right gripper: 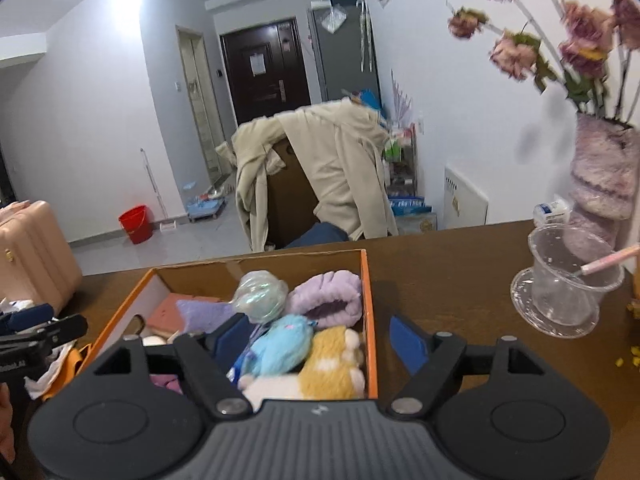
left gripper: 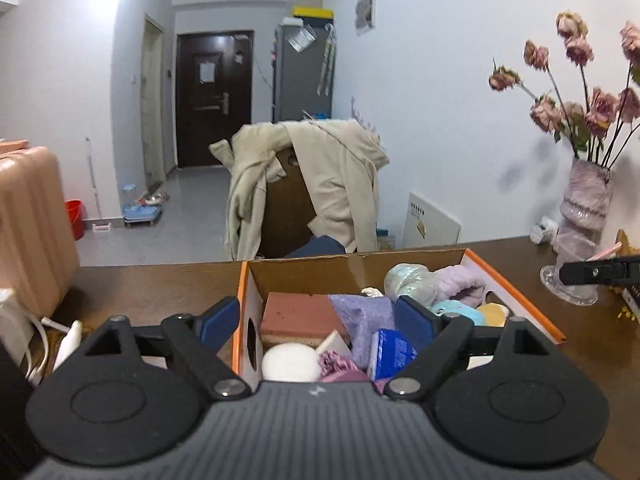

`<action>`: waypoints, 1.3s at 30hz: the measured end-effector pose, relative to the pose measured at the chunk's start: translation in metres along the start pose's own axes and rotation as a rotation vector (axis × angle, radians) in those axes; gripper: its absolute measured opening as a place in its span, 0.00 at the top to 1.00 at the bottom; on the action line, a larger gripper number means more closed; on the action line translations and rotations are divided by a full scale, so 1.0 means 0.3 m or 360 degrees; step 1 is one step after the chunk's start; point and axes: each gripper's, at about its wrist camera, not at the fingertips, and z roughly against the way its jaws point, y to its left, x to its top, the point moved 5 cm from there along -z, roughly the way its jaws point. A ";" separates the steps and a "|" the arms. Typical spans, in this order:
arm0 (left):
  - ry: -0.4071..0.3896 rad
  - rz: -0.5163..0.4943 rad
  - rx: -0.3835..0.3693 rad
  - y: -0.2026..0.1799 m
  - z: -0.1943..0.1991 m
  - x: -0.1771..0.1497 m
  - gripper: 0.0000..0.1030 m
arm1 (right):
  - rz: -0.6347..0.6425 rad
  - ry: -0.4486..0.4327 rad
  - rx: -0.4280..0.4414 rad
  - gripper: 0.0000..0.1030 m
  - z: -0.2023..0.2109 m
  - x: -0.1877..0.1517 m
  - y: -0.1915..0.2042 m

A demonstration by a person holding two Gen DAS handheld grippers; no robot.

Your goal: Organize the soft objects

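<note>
- Left gripper fingers spread wide, gripping nothing, above the orange-edged box on the surface.
- Right gripper likewise wide, empty.
- Blue packet inside (print unreadable), beside plush toys.

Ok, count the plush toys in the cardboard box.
2 clearly show. A blue plush lies in the cardboard box in front of the rolled purple towel, and a yellow plush sits beside it against the orange wall. More may be hidden under the gripper body.

place: home | cues: front door; fridge; coat-draped chair; vase of flowers
</note>
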 end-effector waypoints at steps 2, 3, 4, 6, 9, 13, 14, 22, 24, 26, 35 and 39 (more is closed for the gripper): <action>-0.0083 0.0010 -0.0036 -0.020 0.087 -0.039 0.15 | 0.0023 -0.0090 0.0018 0.24 0.076 -0.052 0.026; -0.0122 0.0010 -0.0052 -0.029 0.129 -0.060 0.13 | 0.0036 -0.0131 0.0029 0.23 0.111 -0.081 0.040; -0.0164 0.0007 -0.0064 -0.037 0.169 -0.083 0.12 | 0.0050 -0.0169 0.0034 0.23 0.145 -0.107 0.054; -0.0243 0.0007 -0.0090 -0.051 0.252 -0.132 0.07 | 0.0093 -0.0280 0.0039 0.23 0.227 -0.169 0.086; -0.0309 0.0006 -0.0086 -0.078 0.388 -0.234 0.00 | 0.0153 -0.0406 0.0029 0.19 0.349 -0.271 0.126; -0.0304 0.0004 -0.0082 -0.102 0.554 -0.374 0.00 | 0.0188 -0.0457 -0.0003 0.15 0.506 -0.440 0.158; -0.0295 0.0016 -0.0087 -0.102 0.584 -0.402 0.00 | 0.0196 -0.0450 -0.0017 0.14 0.544 -0.485 0.163; -0.0218 0.0058 -0.0146 -0.130 0.820 -0.632 0.00 | 0.0198 -0.0459 -0.0083 0.00 0.783 -0.819 0.213; -0.0228 0.0046 -0.0162 -0.140 0.861 -0.669 0.00 | 0.0185 -0.0496 -0.0104 0.00 0.831 -0.877 0.221; -0.0243 0.0032 -0.0187 -0.156 0.894 -0.700 0.00 | 0.0193 -0.0522 -0.0156 0.00 0.860 -0.923 0.225; -0.0216 0.0039 -0.0202 -0.163 0.896 -0.753 0.00 | 0.0161 -0.0549 -0.0173 0.00 0.877 -0.999 0.235; -0.0220 0.0042 -0.0189 -0.160 0.892 -0.749 0.00 | 0.0162 -0.0547 -0.0175 0.00 0.876 -0.999 0.236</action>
